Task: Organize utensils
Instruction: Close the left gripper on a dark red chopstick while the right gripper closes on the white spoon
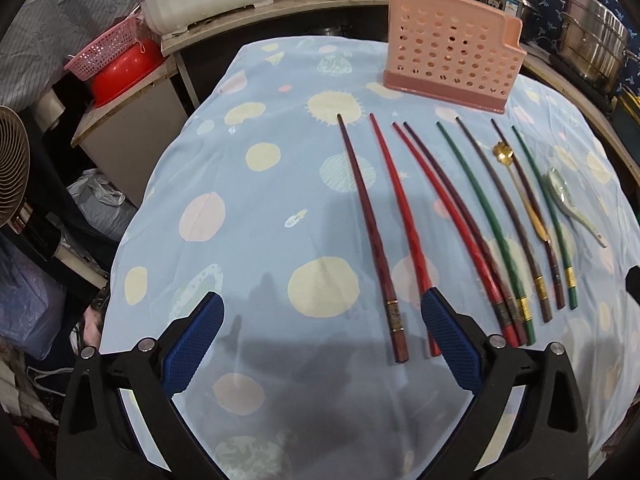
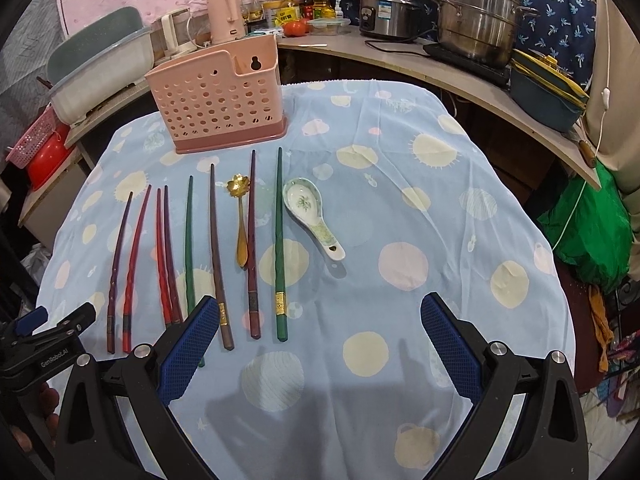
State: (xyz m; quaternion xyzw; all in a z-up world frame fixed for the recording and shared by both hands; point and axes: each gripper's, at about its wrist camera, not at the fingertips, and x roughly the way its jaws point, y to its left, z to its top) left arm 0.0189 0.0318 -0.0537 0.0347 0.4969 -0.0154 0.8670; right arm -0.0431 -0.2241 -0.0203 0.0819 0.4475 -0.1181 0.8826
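Several chopsticks lie side by side on a blue spotted tablecloth (image 2: pixel 400 200): brown (image 1: pixel 368 236), red (image 1: pixel 400 232), green (image 2: pixel 279 240) and dark ones. Among them rest a gold flower spoon (image 2: pixel 241 220) and a white ceramic spoon (image 2: pixel 310 212). A pink perforated utensil holder (image 2: pixel 218 96) stands upright behind them, empty as far as I see. My left gripper (image 1: pixel 322 320) hangs open above the near ends of the leftmost chopsticks. My right gripper (image 2: pixel 320 322) is open over the near ends of the right chopsticks. Neither holds anything.
A counter curves behind the table with steel pots (image 2: pixel 476 12), a rice cooker (image 2: pixel 386 10), bottles and a white tub (image 2: pixel 100 64). A red bowl under a pink basket (image 1: pixel 116 60) and a fan (image 1: pixel 12 164) are at the left. A green bag (image 2: pixel 588 224) hangs at the right.
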